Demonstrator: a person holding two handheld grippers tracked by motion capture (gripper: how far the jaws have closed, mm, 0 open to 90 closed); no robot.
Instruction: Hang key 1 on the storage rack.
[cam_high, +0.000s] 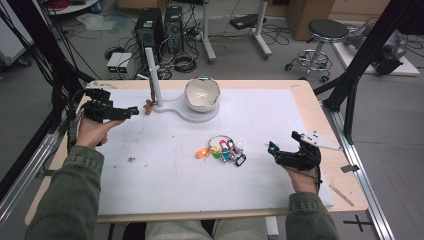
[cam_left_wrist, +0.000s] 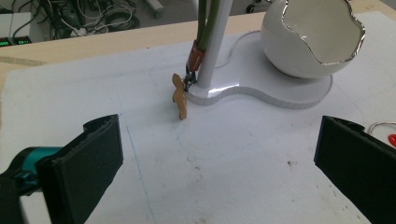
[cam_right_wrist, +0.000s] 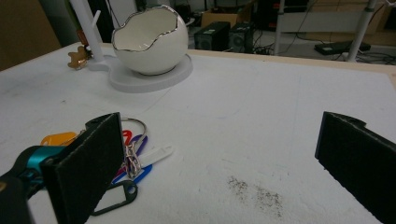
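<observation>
I am holding both grippers over the white mat (cam_high: 165, 170), and neither one is touching anything.

Left gripper (cam_high: 134, 111): I am keeping it at the left side of the mat, aimed toward the white stand (cam_high: 186, 113). In the left gripper view its jaws are standing wide apart with bare mat between them, so this tool is released. Ahead of it, a small brown figure charm (cam_left_wrist: 179, 97) is hanging from a brown clip on a green cord beside the stand's upright post (cam_left_wrist: 212, 44). The charm's lower end is lying at the edge of the stand's flat base. I cannot tell whether it is resting its weight on the mat.

Right gripper (cam_high: 272, 148): I am holding it at the right side of the mat, pointing left. Its jaws are likewise spread wide and are gripping nothing.

The bunch of key tags (cam_high: 222, 150) is lying flat on the mat near its centre, between the two grippers and closer to the right one. In the right gripper view the bunch (cam_right_wrist: 126, 156) is showing beside and partly behind the left-hand jaw: an orange tag, a metal ring, a short chain, a white tag and a black tag frame.

The white eggshell-shaped bowl (cam_high: 202, 94), with a silver jagged rim, is sitting upright on the round end of the stand, beyond the key tags.
</observation>
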